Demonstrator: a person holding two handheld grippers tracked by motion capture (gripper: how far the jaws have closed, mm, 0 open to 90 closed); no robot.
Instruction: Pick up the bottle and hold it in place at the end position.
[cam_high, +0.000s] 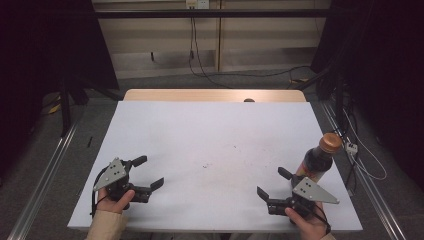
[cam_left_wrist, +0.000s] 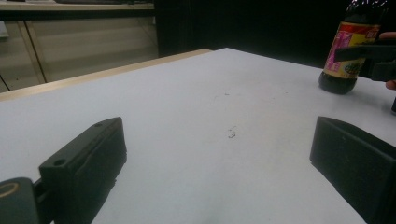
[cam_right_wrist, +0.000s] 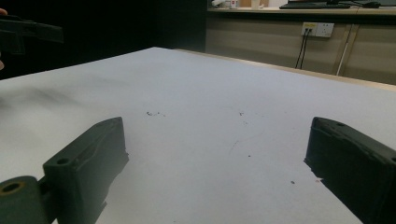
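A dark sauce bottle (cam_high: 318, 161) with a brown cap and a pink-yellow label stands upright at the table's right edge. My right gripper (cam_high: 271, 182) rests open on the white table (cam_high: 210, 135), just left of and in front of the bottle, with nothing between its fingers. My left gripper (cam_high: 149, 172) lies open near the front left corner, empty too. In the left gripper view the bottle (cam_left_wrist: 344, 58) stands far right beyond the wide-apart jaws of the left gripper (cam_left_wrist: 219, 135). The right gripper (cam_right_wrist: 215, 135) shows its two jaws spread over bare table.
A wooden strip (cam_high: 215, 95) borders the table's far edge. Small dark specks (cam_high: 207, 165) mark the middle of the white surface. Cables (cam_high: 200, 60) run on the floor beyond, and metal rails (cam_high: 45, 175) flank the table on both sides.
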